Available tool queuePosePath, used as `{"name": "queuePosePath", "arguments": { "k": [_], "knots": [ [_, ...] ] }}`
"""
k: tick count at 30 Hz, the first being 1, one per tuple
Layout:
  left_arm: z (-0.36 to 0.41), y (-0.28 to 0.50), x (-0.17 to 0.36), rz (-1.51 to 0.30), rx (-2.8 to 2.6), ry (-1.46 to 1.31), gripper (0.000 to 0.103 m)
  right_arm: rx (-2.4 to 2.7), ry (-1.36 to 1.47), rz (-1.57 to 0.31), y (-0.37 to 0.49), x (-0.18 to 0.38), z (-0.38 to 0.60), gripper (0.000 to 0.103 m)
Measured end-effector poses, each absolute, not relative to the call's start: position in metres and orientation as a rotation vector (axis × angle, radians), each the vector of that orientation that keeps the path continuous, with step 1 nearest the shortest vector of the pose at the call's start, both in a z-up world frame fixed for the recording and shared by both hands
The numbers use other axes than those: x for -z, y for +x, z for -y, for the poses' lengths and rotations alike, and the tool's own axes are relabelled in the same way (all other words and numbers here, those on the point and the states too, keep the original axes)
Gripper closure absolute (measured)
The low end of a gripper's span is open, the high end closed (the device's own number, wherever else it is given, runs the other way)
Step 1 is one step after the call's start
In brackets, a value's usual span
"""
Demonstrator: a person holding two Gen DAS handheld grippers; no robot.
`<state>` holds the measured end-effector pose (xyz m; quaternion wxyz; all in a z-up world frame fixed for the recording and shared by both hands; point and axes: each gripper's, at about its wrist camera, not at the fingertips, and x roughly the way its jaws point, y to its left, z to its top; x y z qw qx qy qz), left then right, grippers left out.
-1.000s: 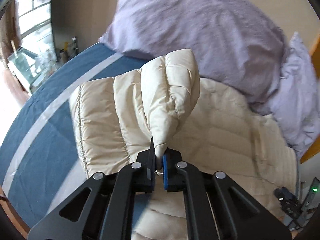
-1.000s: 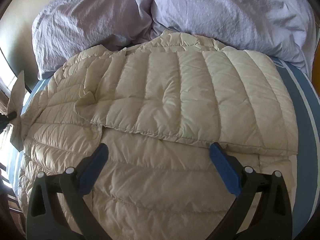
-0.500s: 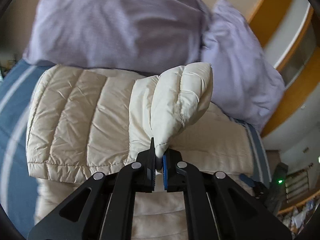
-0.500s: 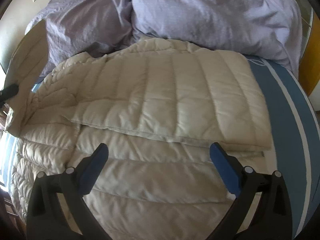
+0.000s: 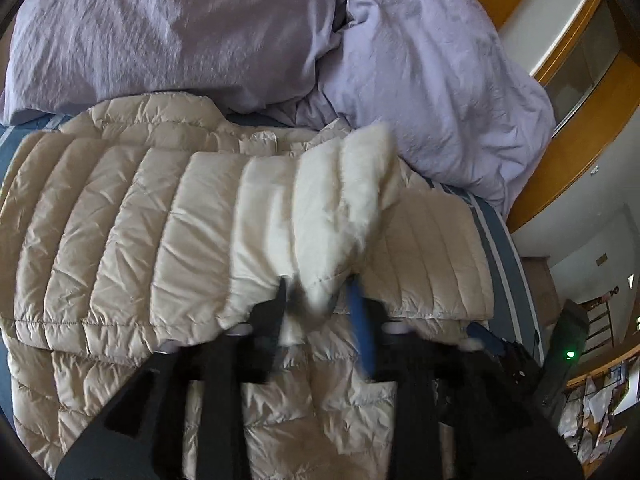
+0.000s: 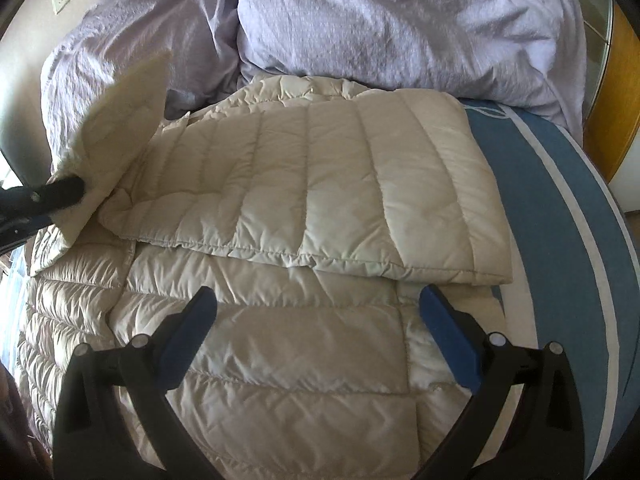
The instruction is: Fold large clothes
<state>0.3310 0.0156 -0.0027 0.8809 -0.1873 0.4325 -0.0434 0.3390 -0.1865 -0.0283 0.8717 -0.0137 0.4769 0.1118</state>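
Observation:
A cream quilted down jacket (image 6: 304,200) lies spread on the bed, its right sleeve folded flat across the body. My left gripper (image 5: 320,304) is blurred, its jaws parted, with the left sleeve's cuff (image 5: 344,216) between them and slipping out over the jacket. It also shows at the left edge of the right wrist view (image 6: 60,194), by the raised sleeve (image 6: 120,120). My right gripper (image 6: 316,320) is wide open and empty, hovering above the jacket's lower body.
Two lilac pillows (image 6: 380,20) lie against the headboard behind the jacket. The blue sheet with white stripes (image 6: 560,208) shows to the right. A wooden frame (image 5: 560,168) and a cluttered table (image 5: 592,396) stand beyond the bed's right side.
My left gripper has carried the left sleeve rightward across the jacket and its jaws have parted from shut. My right gripper has drifted slightly, still open.

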Motion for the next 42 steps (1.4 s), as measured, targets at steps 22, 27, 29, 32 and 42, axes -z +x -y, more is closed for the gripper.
{"name": "queuePosePath", "arguments": {
  "k": [22, 27, 29, 32, 42],
  "knots": [
    [-0.033, 0.358, 0.058, -0.915, -0.278, -0.123, 0.044, -0.273, -0.048, -0.924, 0.326, 0.037, 0.185, 0.002],
    [-0.028, 0.358, 0.07, -0.908, -0.276, -0.101, 0.043, -0.278, -0.033, -0.935, 0.329, 0.04, 0.187, 0.002],
    [-0.026, 0.358, 0.074, -0.903, -0.273, -0.094, 0.043, -0.279, -0.026, -0.94, 0.329, 0.042, 0.187, 0.002],
    [-0.023, 0.356, 0.077, -0.889, -0.276, -0.075, 0.043, -0.278, -0.022, -0.946, 0.33, 0.043, 0.187, 0.002],
    [-0.027, 0.356, 0.077, -0.9, -0.269, -0.089, 0.042, -0.275, -0.021, -0.952, 0.33, 0.044, 0.187, 0.002]
  ]
}}
